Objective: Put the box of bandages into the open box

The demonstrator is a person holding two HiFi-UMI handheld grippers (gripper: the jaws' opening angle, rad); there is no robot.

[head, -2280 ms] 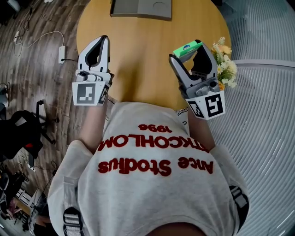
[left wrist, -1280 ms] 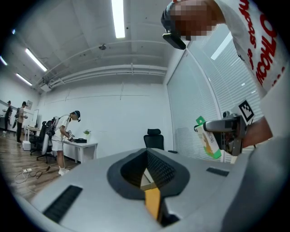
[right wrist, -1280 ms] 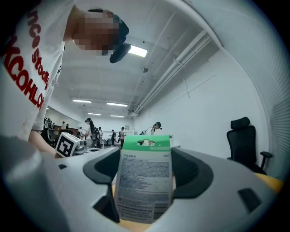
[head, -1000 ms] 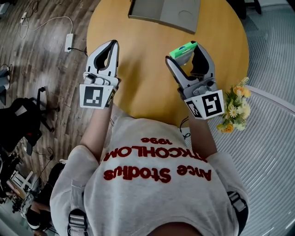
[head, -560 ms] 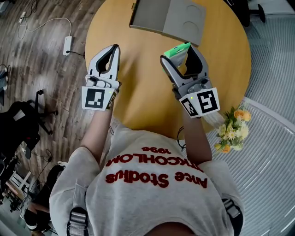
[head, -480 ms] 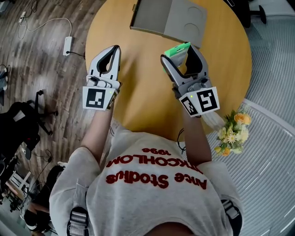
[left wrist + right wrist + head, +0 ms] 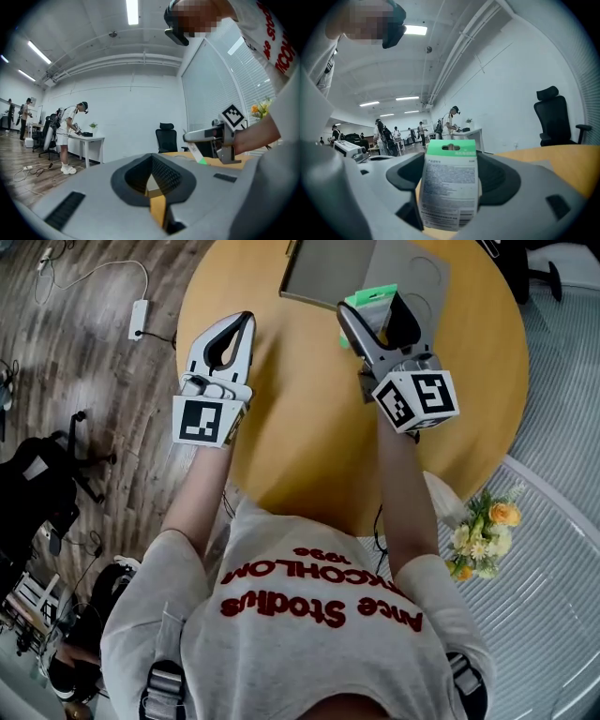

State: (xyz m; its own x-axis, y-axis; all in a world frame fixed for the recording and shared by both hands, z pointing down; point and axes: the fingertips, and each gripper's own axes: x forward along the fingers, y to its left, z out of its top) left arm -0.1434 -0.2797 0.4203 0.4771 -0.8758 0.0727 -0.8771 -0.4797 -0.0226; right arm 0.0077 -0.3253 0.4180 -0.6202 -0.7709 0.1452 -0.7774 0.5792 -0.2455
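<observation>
The bandage box (image 7: 368,298) is white with a green top and printed text (image 7: 450,185). My right gripper (image 7: 373,307) is shut on it and holds it above the round wooden table (image 7: 300,418), just at the near edge of the open grey box (image 7: 323,273) at the table's far side. My left gripper (image 7: 240,329) is shut with nothing in it, held over the table's left part. In the left gripper view the right gripper (image 7: 201,140) shows to the right with the bandage box (image 7: 198,155) hanging from it.
A bunch of yellow and white flowers (image 7: 483,535) lies off the table's right edge on a white slatted surface. A power strip and cable (image 7: 139,315) lie on the wooden floor at left. A black office chair (image 7: 555,117) and several people at desks stand farther off.
My right gripper has carried the bandage box forward, from mid-table to the open box's near edge. The left gripper moved slightly forward too.
</observation>
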